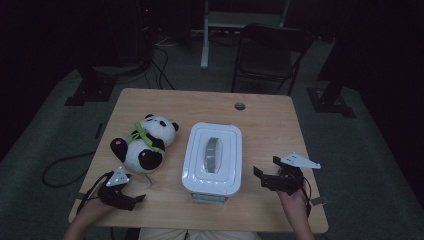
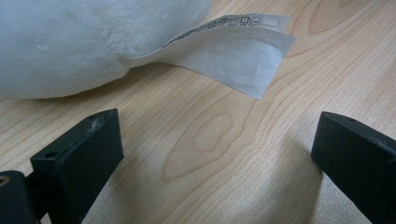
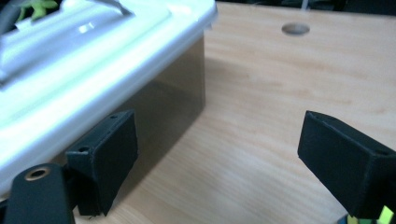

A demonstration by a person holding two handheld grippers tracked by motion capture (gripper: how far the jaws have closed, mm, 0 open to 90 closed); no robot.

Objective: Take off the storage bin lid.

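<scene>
Approach step: left tool (image 1: pixel 131 192) is sitting wide open, empty, near the panda (image 1: pixel 142 142); right tool (image 1: pixel 266 172), equally open, is flanking the box (image 1: pixel 212 157). Next, probably unlidding.

A stuffed panda (image 1: pixel 144 142), black and white with a green scarf, lies on its back just left of the white lidded box (image 1: pixel 212 159), head pointing away from the person. Its white sewn-in label (image 2: pixel 233 49) sticks out along the wood. The box sits closed, grey handle folded flat.
</scene>
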